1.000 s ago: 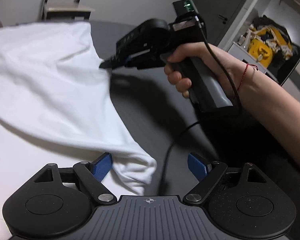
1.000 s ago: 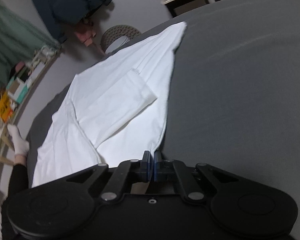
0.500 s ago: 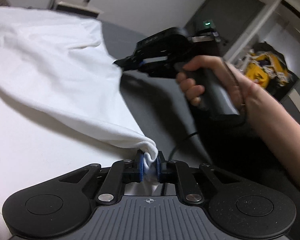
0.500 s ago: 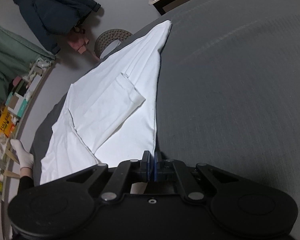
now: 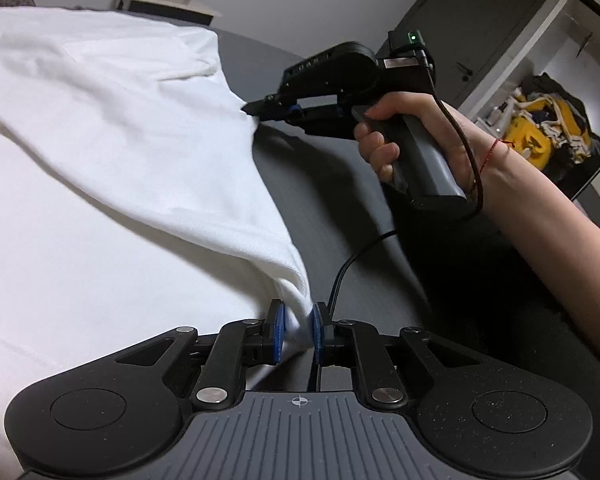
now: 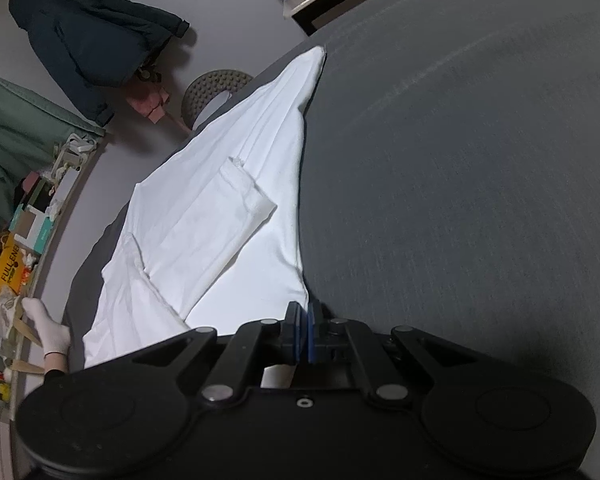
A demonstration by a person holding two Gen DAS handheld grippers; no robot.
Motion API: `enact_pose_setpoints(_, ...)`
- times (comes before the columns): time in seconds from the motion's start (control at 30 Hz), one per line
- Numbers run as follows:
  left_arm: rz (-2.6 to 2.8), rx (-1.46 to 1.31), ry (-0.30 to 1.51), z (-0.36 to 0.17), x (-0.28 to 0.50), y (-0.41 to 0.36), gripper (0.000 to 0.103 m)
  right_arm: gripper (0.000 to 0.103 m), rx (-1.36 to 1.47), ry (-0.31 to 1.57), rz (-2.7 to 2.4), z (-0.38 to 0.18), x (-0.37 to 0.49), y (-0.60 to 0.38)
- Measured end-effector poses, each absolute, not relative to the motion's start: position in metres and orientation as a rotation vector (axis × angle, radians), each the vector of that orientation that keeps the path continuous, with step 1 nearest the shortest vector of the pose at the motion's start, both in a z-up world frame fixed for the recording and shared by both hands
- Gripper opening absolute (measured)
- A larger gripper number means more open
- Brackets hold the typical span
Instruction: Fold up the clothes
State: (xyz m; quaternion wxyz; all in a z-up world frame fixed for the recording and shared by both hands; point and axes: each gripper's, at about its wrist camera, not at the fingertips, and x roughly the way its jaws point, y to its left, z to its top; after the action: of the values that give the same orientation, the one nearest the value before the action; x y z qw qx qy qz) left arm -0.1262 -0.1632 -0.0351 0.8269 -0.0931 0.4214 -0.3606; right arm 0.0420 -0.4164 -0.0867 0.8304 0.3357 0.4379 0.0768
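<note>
The white garment (image 5: 112,128) lies spread on the dark grey surface (image 6: 460,184), one edge lifted off it. The left gripper (image 5: 298,330) pinches a bunched corner between its blue pads. The right gripper (image 6: 304,330), held in a hand (image 5: 416,140), has its jaws pressed together on another corner of that edge.
</note>
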Motion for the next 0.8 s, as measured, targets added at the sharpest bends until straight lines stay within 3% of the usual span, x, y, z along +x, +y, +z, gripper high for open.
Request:
enact_pose_setpoints(0.03,-0.761,-0.182,0.881,-0.031,-0.13,-0.162,0.025,0.005,0.71,0.93,0.162,-0.086,0.042,-0.416)
enact_pose_setpoints(0.07,-0.763,-0.17,0.868,-0.028,-0.134,-0.162,0.039,0.005,0.708,0.93,0.162,-0.086,0.041,-0.416)
enact_pose_setpoints(0.1,-0.766,-0.155,0.856,-0.024,-0.137,-0.162,0.061,0.005,0.709,0.931,0.162,-0.086,0.041,-0.416)
enact_pose_setpoints(0.17,-0.768,-0.129,0.826,-0.017,-0.144,-0.162,0.082,0.005,0.715,0.931,0.161,-0.087,0.041,-0.417)
enact_pose_setpoints(0.33,-0.769,-0.092,0.752,-0.005,-0.14,-0.168,0.082,0.005,0.711,0.931,0.16,-0.087,0.041,-0.417)
enact_pose_setpoints(0.37,-0.776,-0.084,0.755,-0.004,-0.138,-0.172,0.075,0.005,0.71,0.931,0.16,-0.087,0.041,-0.417)
enact_pose_setpoints(0.4,-0.782,-0.077,0.758,-0.003,-0.136,-0.176,0.058,0.005,0.711,0.932,0.16,-0.087,0.041,-0.417)
enact_pose_setpoints(0.53,-0.771,-0.065,0.805,-0.006,-0.13,-0.188,0.041,0.005,0.72,0.933,0.162,-0.088,0.041,-0.418)
enact_pose_setpoints(0.8,-0.69,-0.142,0.891,-0.016,-0.121,-0.178,0.037,0.006,0.724,0.934,0.163,-0.088,0.041,-0.417)
